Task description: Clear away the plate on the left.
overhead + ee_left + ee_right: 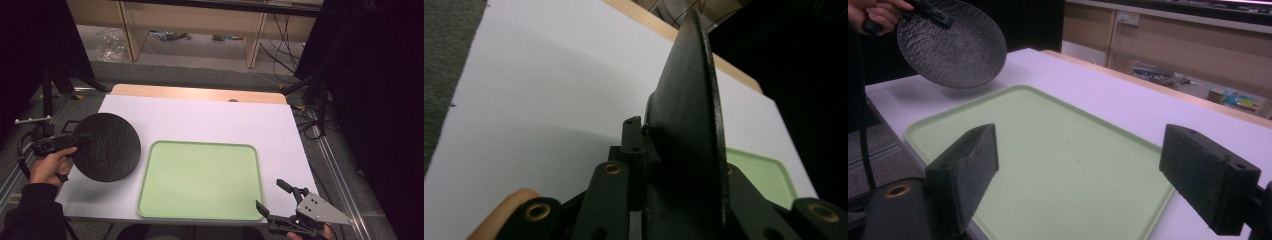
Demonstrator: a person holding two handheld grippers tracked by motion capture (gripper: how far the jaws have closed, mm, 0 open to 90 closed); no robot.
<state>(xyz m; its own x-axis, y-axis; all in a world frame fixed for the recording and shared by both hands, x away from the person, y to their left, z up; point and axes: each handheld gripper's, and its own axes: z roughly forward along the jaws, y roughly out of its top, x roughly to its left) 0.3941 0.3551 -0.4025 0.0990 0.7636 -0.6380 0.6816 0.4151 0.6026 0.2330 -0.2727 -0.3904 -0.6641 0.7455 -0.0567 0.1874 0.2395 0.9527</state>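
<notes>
A large pale green rectangular plastic tray [200, 181] with rounded corners lies flat on a white sheet-covered table [210, 122], near the front edge and right of centre. A strip of light wooden tabletop [200, 94] shows along the far edge of the white surface. Beyond it, on the grey floor, stand pale wooden furniture legs [131, 35], with a crumpled clear plastic bag [111, 47] to the left and black cables [280, 37] trailing at the right

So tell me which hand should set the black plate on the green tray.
Left. The left gripper already clamps the black plate by its rim, lifted beside the green tray. The right gripper hangs open at the tray's near corner.
</notes>
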